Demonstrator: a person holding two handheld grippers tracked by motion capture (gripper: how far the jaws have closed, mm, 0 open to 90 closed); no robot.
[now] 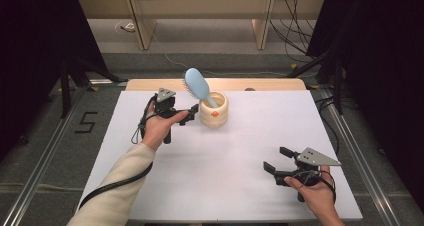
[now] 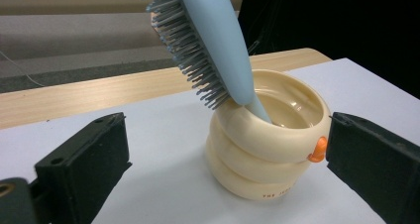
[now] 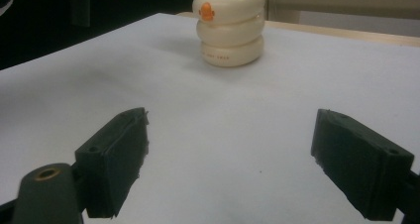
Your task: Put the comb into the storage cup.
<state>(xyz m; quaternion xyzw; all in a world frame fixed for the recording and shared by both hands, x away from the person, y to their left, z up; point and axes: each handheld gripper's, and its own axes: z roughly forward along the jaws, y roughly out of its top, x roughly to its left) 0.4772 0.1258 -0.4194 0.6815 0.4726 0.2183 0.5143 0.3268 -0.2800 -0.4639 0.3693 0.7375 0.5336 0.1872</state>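
A cream ribbed cup [image 1: 214, 112] stands at the back middle of the white table [image 1: 225, 181]. A light blue hairbrush [image 1: 196, 84] stands in it handle down, its bristled head leaning back and left. My left gripper [image 1: 188, 114] is open just left of the cup. In the left gripper view the cup [image 2: 262, 152] and the brush [image 2: 208, 40] sit close ahead between the spread jaws of the left gripper [image 2: 228, 135]. My right gripper [image 1: 276, 159] rests open and empty at the front right. It [image 3: 230, 135] faces the cup [image 3: 230, 30] from far off.
A wooden strip [image 1: 270, 84] runs along the table's far edge. Beyond it are the floor, shelf legs and loose cables [image 1: 295, 41]. Metal rails [image 1: 45, 151] flank the table, and a "5" [image 1: 86, 122] is marked on the floor at left.
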